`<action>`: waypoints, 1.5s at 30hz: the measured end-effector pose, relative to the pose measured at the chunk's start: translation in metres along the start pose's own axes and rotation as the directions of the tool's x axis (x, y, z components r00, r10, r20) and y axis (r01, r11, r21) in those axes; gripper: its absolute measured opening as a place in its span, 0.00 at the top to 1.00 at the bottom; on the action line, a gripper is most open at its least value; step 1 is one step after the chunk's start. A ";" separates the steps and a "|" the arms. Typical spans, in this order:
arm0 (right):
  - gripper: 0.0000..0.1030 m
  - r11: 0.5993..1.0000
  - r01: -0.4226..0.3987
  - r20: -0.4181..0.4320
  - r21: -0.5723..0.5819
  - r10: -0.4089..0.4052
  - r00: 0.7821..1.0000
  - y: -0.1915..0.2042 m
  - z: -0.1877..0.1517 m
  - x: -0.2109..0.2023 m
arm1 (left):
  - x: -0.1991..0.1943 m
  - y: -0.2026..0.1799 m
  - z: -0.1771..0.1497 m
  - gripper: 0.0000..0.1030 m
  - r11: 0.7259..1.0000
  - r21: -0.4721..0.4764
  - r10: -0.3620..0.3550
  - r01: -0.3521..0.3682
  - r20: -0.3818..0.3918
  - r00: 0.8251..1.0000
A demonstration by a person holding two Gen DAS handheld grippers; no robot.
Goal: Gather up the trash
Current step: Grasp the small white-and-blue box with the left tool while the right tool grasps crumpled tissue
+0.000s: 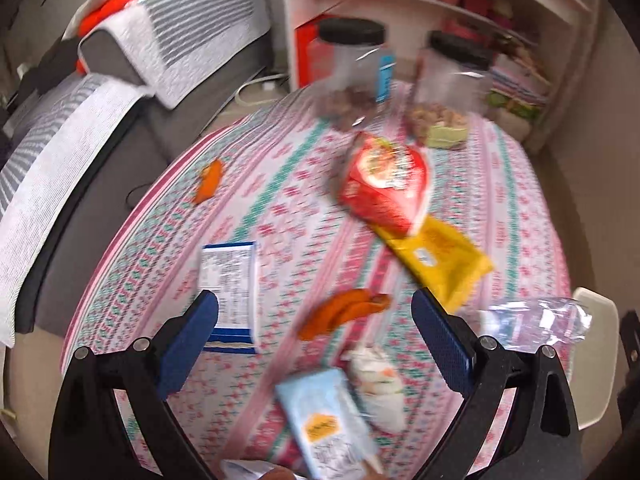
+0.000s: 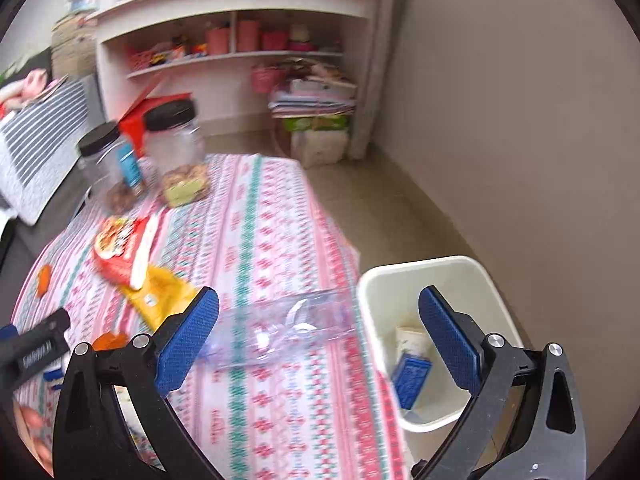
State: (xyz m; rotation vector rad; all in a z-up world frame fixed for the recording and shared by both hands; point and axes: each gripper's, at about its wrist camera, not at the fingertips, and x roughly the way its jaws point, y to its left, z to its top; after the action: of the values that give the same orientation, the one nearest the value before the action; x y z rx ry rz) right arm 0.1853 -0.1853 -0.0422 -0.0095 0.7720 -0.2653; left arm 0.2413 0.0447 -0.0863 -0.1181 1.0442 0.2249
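Note:
Trash lies scattered on the patterned tablecloth point(image 1: 280, 216). My left gripper point(image 1: 314, 308) is open above an orange peel point(image 1: 344, 312), with a blue-and-white wrapper point(image 1: 232, 280) by its left finger. A light-blue wrapper point(image 1: 324, 420) and a crumpled white tissue point(image 1: 376, 376) lie nearer. Farther off are a red packet point(image 1: 384, 184), a yellow packet point(image 1: 440, 256) and another peel point(image 1: 210, 180). My right gripper point(image 2: 319, 300) is open over a clear plastic bottle point(image 2: 280, 328) lying at the table's edge, and its pads do not touch the bottle. A white bin point(image 2: 420, 272) beside the table holds a blue carton point(image 2: 410, 376).
Two black-lidded clear jars point(image 1: 352, 68) point(image 1: 452, 88) stand at the table's far end. A grey sofa with striped covers point(image 1: 100, 120) runs along the left. White shelves point(image 2: 240, 20) and stacked items point(image 2: 316, 104) stand behind. A bare wall point(image 2: 520, 120) is on the right.

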 end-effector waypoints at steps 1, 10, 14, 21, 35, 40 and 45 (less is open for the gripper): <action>0.07 1.000 -0.015 -0.005 -0.019 0.014 1.000 0.008 -0.001 0.000 | 0.007 0.008 0.003 0.09 1.000 -0.005 0.013 -0.013 -0.023 1.000; 0.07 0.941 -0.270 -0.212 -0.205 0.227 0.951 0.077 -0.019 0.014 | 0.090 0.067 0.006 0.09 0.998 0.027 0.065 -0.060 -0.240 0.969; 0.07 0.866 -0.433 -0.370 -0.251 0.327 0.869 0.104 -0.036 0.020 | 0.113 0.083 0.001 0.09 1.000 0.008 0.013 -0.011 -0.314 0.949; 0.08 0.747 -0.628 -0.515 -0.219 0.458 0.724 0.134 -0.052 0.015 | 0.109 0.094 -0.004 0.46 0.997 0.023 -0.067 0.076 -0.278 0.958; 0.17 0.412 -0.799 -0.640 -0.438 0.481 0.599 0.194 -0.108 -0.054 | 0.007 0.151 -0.004 0.46 0.993 0.001 -0.117 0.118 -0.125 0.985; 0.48 0.389 -0.799 -0.688 -0.458 0.414 0.596 0.197 -0.127 -0.039 | -0.013 0.166 -0.005 0.46 0.990 0.003 -0.138 0.139 -0.098 0.986; 0.70 0.425 -0.788 -0.678 -0.445 0.416 0.606 0.192 -0.124 -0.032 | -0.015 0.168 -0.015 0.46 0.989 0.006 -0.148 0.150 -0.103 0.984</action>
State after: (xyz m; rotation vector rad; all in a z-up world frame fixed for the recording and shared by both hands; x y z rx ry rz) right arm 0.1229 0.0188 -0.1292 -0.4172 1.2860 0.8494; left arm 0.1808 0.2024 -0.0793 -0.1959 1.1332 0.0762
